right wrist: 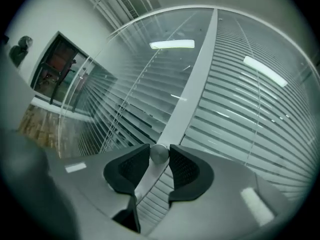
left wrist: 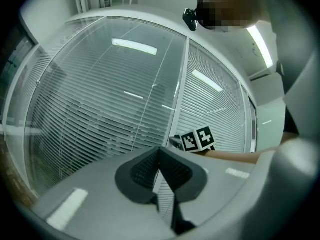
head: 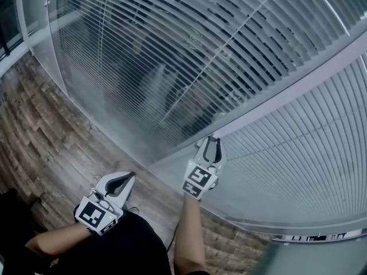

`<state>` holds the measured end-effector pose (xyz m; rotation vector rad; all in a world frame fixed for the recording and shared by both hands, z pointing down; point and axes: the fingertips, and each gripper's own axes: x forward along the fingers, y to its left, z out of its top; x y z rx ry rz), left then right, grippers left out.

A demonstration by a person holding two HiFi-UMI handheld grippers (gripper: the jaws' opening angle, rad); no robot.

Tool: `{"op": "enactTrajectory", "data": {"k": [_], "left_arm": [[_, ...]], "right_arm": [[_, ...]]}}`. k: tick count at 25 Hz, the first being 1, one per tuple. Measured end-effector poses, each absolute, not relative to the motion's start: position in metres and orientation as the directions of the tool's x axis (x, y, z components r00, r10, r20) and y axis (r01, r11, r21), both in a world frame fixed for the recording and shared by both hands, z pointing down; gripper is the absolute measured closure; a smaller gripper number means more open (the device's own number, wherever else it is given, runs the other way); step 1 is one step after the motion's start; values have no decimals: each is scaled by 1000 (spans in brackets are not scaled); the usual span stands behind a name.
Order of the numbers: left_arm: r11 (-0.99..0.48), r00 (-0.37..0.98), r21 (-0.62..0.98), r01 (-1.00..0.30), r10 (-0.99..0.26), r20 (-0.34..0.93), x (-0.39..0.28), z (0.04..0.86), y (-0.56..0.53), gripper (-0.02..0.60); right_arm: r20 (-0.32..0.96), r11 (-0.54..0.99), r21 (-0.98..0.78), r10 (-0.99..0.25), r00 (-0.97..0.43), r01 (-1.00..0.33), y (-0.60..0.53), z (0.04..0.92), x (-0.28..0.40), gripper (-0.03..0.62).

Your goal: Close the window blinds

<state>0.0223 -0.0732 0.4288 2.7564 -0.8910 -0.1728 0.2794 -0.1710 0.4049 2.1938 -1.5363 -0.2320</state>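
Note:
Behind glass, the left pane's blinds have slats partly open and dark gaps show between them. The right pane's blinds look flatter and paler. A pale frame post divides the two panes. On that post sits a small round metal knob. My right gripper has its dark pads on either side of the knob and touching it; in the head view this gripper is at the post. My left gripper hangs low and apart from the glass, its tips together on nothing.
Wood-plank floor runs along the base of the glass. The person's dark trousers fill the bottom of the head view. A dark doorway stands far left. The right gripper's marker cube shows by the post.

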Motion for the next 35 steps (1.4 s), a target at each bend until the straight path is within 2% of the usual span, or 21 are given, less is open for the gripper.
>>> {"op": "enactTrajectory", "data": {"k": [2,6,12,16,20,26,32,35], "left_arm": [[-783,805,264,-563,-592,-40,21,429,-74,580],[-782,805,268,-563,-592,-37,21,429,-74,580],[-787,810,271,-554,-585,-42,23,430,-72,580],[-785,809,279,-554,-586,-40,23,429,-71,580],[-785,811,281,-552,-584,-41,21,429,-69,580],[-788,812,277,-550,-582,-42,19,428,-66,580],[-788,813,277,-550,-581,-35,16,429,-65,580],[-790,815,274,-549,-579,-36,17,430,-65,580]], "right_arm": [[108,-288,416,-926,361,-863,-170,404,281,470],[76,-290,154,-950,304,-944,-167,402,288,471],[58,-298,-123,-954,293,-947,-164,404,292,476],[53,-282,-243,-959,277,-928,-163,403,294,477],[44,-267,-291,-963,266,-919,-163,402,294,474],[30,-242,-167,-970,240,-956,-160,400,292,468],[51,-235,211,-967,251,-949,-156,399,282,466],[88,-208,350,-963,253,-913,-165,400,272,442]]}}
